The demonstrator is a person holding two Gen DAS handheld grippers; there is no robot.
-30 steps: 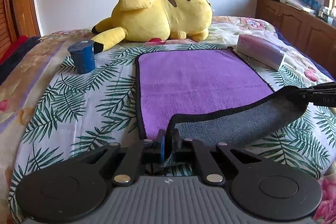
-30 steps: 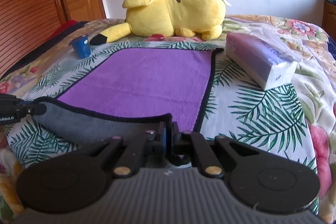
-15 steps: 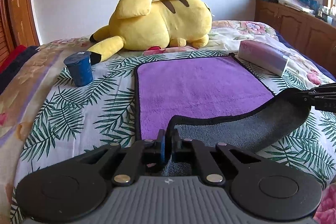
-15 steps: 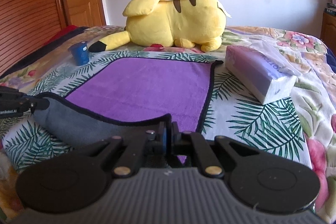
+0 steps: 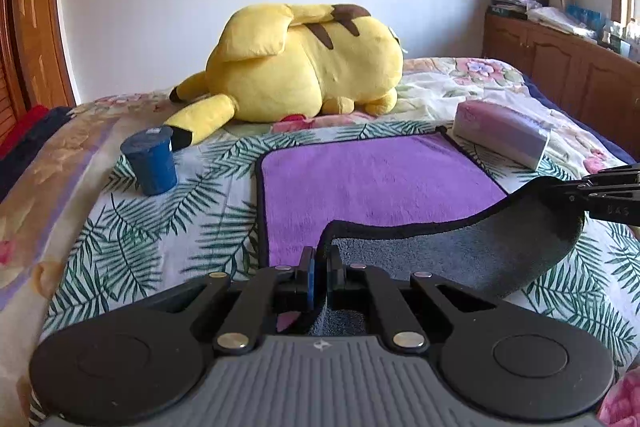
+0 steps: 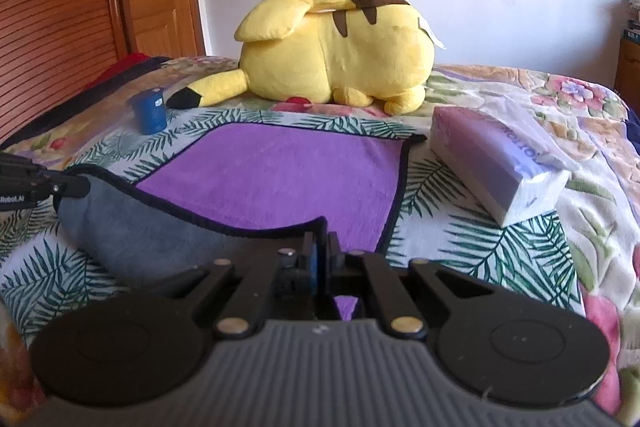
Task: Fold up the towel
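- The left gripper pinches the near left corner of the purple towel, its fingers pressed together on the black-bound hem; the corner is raised off the bed and shows the grey underside.
- The right gripper pinches the near right corner the same way, so the near edge hangs between the two as a sagging grey flap.
- Ahead of both grippers the rest of the towel lies flat, purple face up, on the palm-leaf bedspread.
- To fold well, I would carry both corners forward together at the same height, keep the edge fairly taut so the sag does not drag, and lay each corner onto its far corner before letting go.
- Risk, as I judge it: one side running ahead would skew the fold, and the far right corner lies just beside the tissue pack.
- The left wrist view shows the right gripper's fingers on the far end of the flap and a wooden cabinet beyond to the right; the right wrist view lacks most of that.
- The right wrist view shows the left gripper's tip at its left, the tissue pack's print, and the slatted wooden door.
- Farthest in both: a blue cup ahead-left and a yellow Pikachu plush beyond the towel.
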